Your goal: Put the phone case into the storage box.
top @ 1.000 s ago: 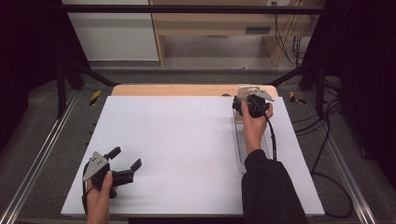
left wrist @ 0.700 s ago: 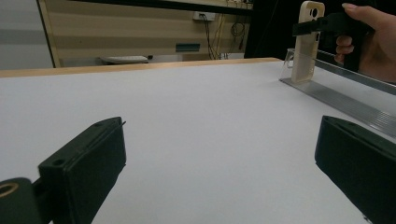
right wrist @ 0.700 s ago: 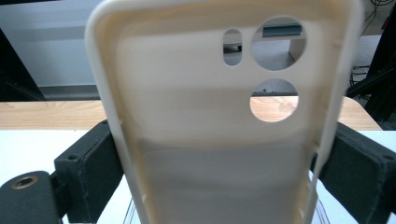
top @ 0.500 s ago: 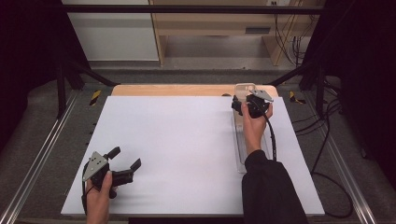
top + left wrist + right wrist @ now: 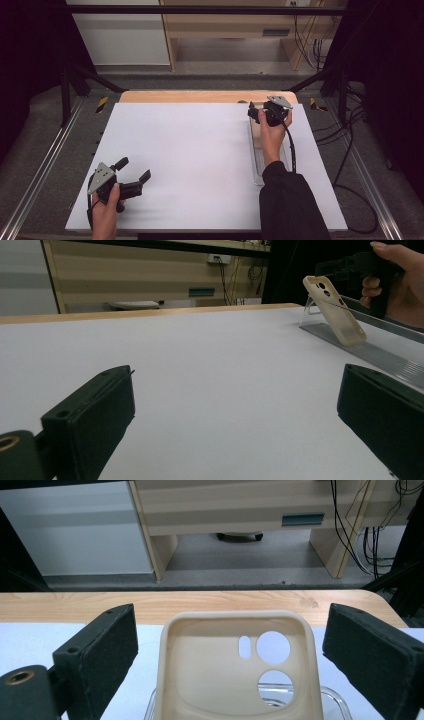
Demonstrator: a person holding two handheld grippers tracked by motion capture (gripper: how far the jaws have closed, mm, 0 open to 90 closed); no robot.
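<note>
We work at a white desk (image 5: 190,165) with one hand-held gripper per hand. The right hand-held gripper (image 5: 256,113) sits at the far right of the desk, its jaws spread wide on either side of a cream phone case (image 5: 235,670). The jaws flank the case's upper end without touching it.

The phone case leans tilted on a clear plastic stand (image 5: 360,347), camera cutouts at the top, its open inner side facing the right hand-held gripper. The stand is a long strip running along the right side of the desk.

The left hand-held gripper (image 5: 134,174) rests at the near left corner of the desk, well apart from the case, with its jaws spread and nothing between them.

Handling, as we judge it: the case looks like soft silicone or thin plastic, so it should be very light and flexible. Its walls will likely bow inward under a hard squeeze. We recommend closing the jaws on the two long side edges near the top, with moderate pressure. The matte surface should grip well against the padded jaws. Lift clear of the stand's lip before moving sideways, since the stand itself may shift.
</note>
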